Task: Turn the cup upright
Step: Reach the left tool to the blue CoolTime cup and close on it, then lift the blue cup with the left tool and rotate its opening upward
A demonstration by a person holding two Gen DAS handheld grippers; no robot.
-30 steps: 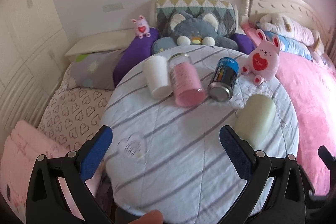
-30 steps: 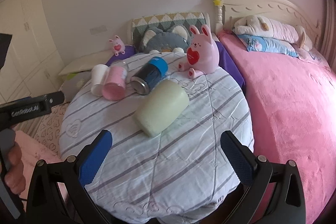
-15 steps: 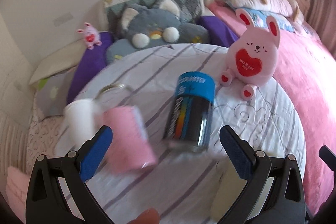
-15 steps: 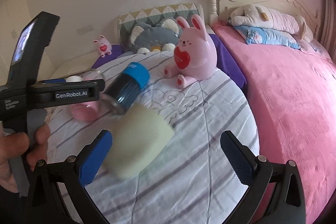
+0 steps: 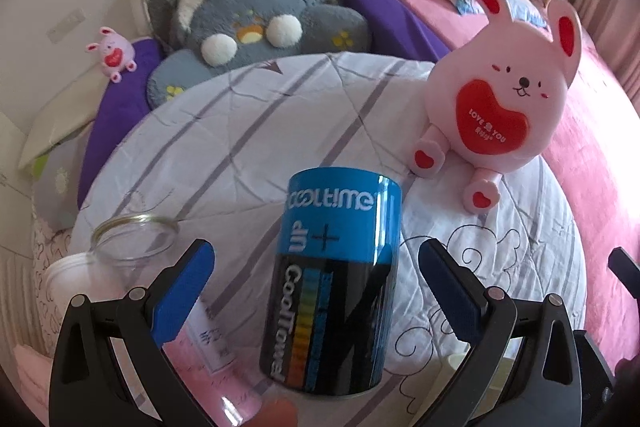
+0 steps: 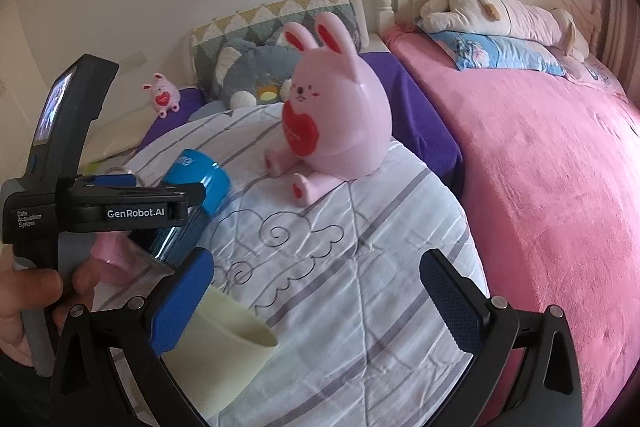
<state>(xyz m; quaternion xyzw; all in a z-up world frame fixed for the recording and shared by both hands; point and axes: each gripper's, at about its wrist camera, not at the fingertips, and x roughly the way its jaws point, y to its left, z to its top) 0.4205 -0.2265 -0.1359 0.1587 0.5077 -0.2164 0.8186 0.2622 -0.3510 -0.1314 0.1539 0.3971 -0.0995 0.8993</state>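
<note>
Because the CoolTime tumbler [image 5: 334, 287], lying on its side, is framed between the wide-open, empty left gripper [image 5: 316, 291], its glossy, rigid, slippery wall is best clamped mid-body; the right gripper [image 6: 316, 301], equally spread, holds nothing.

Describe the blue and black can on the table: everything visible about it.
The can is a glossy cylinder that looks like metal, with a blue band printed "cooltime" at its far end and a black body with rainbow stripes. It lies on its side on the striped cloth, between the open fingers of the left gripper, which do not touch it. A pink-filled glass jar lies beside it.
</note>
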